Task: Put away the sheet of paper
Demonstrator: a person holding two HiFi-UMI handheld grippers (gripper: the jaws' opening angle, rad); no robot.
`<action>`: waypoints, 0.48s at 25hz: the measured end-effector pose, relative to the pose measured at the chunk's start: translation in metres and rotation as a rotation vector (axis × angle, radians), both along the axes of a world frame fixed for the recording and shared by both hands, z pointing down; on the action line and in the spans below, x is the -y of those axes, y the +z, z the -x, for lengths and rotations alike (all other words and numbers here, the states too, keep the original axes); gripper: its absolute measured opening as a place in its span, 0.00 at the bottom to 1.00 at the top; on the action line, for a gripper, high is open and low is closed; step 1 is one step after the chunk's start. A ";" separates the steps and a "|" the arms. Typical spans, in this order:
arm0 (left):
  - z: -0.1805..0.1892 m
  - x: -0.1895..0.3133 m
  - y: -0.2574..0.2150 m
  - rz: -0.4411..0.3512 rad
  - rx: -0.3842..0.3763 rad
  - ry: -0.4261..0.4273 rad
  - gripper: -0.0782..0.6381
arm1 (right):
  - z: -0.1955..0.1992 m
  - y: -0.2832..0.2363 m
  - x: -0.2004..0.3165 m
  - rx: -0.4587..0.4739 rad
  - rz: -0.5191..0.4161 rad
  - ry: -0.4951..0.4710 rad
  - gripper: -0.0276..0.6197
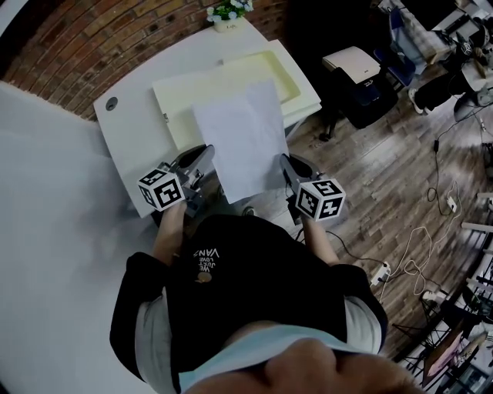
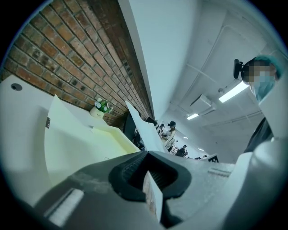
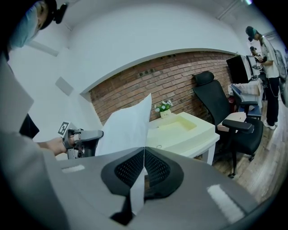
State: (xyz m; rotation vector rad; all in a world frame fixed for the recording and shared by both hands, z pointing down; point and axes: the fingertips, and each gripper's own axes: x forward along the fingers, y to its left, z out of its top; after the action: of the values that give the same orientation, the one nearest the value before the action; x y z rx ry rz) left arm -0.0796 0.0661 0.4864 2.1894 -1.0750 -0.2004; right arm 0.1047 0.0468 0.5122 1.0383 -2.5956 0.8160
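At the table's (image 1: 127, 123) near edge, the left gripper (image 1: 206, 151) and right gripper (image 1: 286, 160) are each clamped on a near corner of the paper (image 1: 243, 131). It is held above the table, partly over the tray (image 1: 289, 81). Flowers (image 1: 229, 11) stand at the table's far edge.

1. Sheet of paper (image 1: 243, 138): thin white paper, matt and smooth.
2. Right gripper (image 3: 144, 155): shell is moulded in grey matt plastic; black pads (image 3: 128, 170) are finished with a fine dotted grid.
3. Left gripper (image 2: 146, 166): same grey matt shell; black pads (image 2: 130, 173) are ribbed.
4. Table (image 1: 135, 138): white, smooth.
5. Tray (image 1: 269, 73): cream, matt; material cannot be determined.
6. Wall (image 1: 85, 31): rough red brick.
7. Floor (image 1: 370, 161): wood planks, dull.
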 end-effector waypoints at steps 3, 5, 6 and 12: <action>0.006 0.015 -0.003 -0.002 -0.001 0.012 0.11 | 0.006 -0.001 0.013 -0.001 0.001 0.011 0.05; 0.010 0.024 -0.004 -0.003 0.000 0.019 0.11 | 0.011 -0.001 0.021 0.000 0.001 0.020 0.05; 0.013 0.028 -0.004 -0.002 0.000 0.023 0.11 | 0.014 -0.001 0.025 0.000 0.001 0.023 0.05; 0.034 0.054 -0.003 0.005 -0.003 0.040 0.11 | 0.035 0.000 0.049 -0.008 0.006 0.039 0.05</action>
State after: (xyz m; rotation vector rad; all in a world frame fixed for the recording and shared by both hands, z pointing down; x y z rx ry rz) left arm -0.1136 0.0118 0.4835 2.2040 -1.0279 -0.1829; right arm 0.0694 -0.0018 0.5118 1.0916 -2.5722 0.8272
